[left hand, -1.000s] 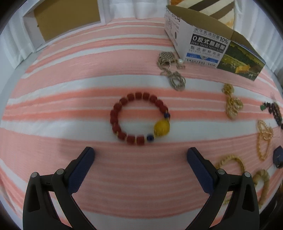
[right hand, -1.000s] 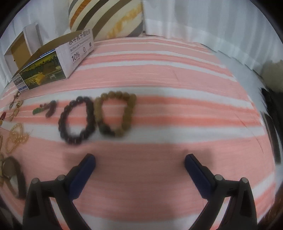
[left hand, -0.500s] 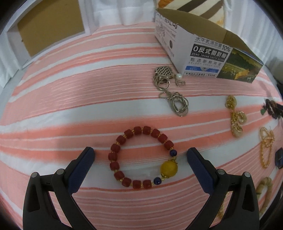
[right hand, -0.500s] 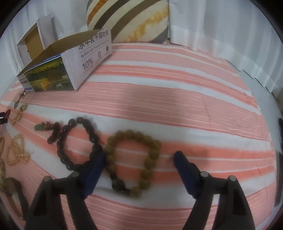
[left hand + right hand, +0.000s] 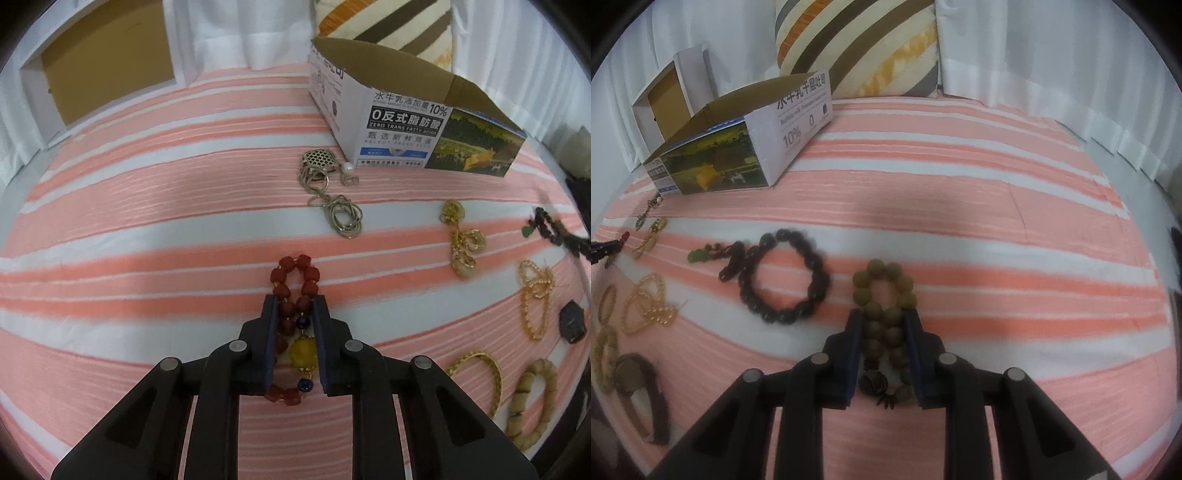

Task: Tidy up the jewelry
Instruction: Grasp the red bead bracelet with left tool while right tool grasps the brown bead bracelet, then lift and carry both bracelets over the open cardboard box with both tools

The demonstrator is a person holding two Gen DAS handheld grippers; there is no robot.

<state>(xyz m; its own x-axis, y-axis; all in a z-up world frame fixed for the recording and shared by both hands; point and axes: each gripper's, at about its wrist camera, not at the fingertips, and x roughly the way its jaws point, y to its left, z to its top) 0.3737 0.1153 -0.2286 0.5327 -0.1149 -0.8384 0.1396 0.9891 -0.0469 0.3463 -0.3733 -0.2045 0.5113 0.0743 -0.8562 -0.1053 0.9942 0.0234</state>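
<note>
Pinching two bracelets at once, one in each gripper, on the striped bedspread

Nearest each lens the jaws have just been closing from wide open: the left gripper (image 5: pixel 295 306) now clamps the red bead bracelet (image 5: pixel 295 284), squeezed into a narrow loop with its yellow bead between the pads, and the right gripper (image 5: pixel 882 317) likewise clamps the olive-brown bead bracelet (image 5: pixel 884 291), so both pieces look ready to lift; whether they have left the bedspread (image 5: pixel 147 229) I cannot tell. Just beside the right gripper the dark bead bracelet (image 5: pixel 783 277) lies loose, and gold chains (image 5: pixel 535 295) and a silver chain (image 5: pixel 332 199) lie further out. Farthest back sits the open cardboard box (image 5: pixel 406 129), probably where the held pieces belong, well apart from both
</note>
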